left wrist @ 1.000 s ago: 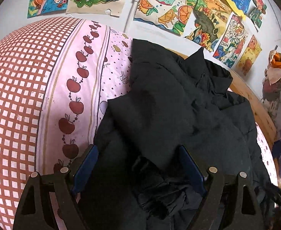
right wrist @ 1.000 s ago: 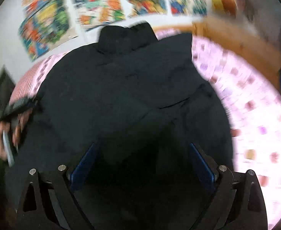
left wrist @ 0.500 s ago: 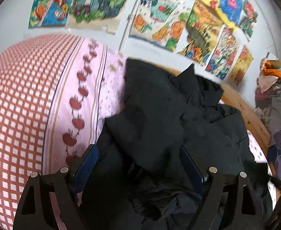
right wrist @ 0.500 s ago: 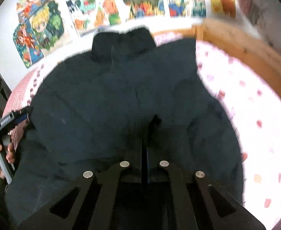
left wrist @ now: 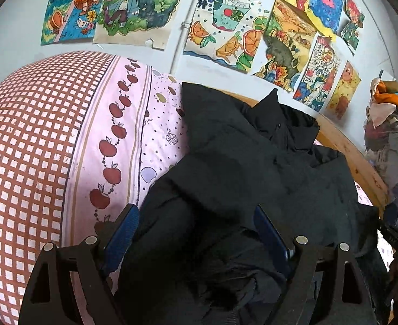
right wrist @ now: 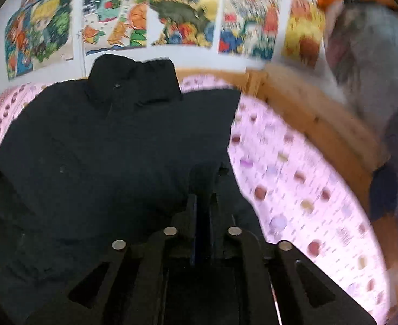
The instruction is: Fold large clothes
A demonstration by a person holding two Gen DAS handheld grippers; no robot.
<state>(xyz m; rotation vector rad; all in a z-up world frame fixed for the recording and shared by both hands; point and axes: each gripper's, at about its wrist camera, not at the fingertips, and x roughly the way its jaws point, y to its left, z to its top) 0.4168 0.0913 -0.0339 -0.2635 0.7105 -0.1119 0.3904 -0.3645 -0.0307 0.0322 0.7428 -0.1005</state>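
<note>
A large black padded jacket (left wrist: pixel 253 168) lies on a bed with a pink patterned sheet (left wrist: pixel 155 135), collar toward the wall. My left gripper (left wrist: pixel 196 216) is open, its blue pads either side of a bunched sleeve and the jacket's left side. In the right wrist view the jacket (right wrist: pixel 104 149) fills the left and centre. My right gripper (right wrist: pixel 203 189) is shut on a fold of the jacket's right edge and holds it slightly raised. The right view is blurred by motion.
A red-and-white checked pillow or quilt (left wrist: pixel 28 149) lies left of the jacket. A wooden bed frame (left wrist: pixel 353 157) runs along the right side, also in the right wrist view (right wrist: pixel 307 113). Drawings (left wrist: pixel 226 29) cover the wall. Piled clothes (left wrist: pixel 391 140) stand at far right.
My right gripper went from open to shut on the jacket's right edge and has shifted right. My left gripper stayed open and moved only slightly over the jacket's left side.
</note>
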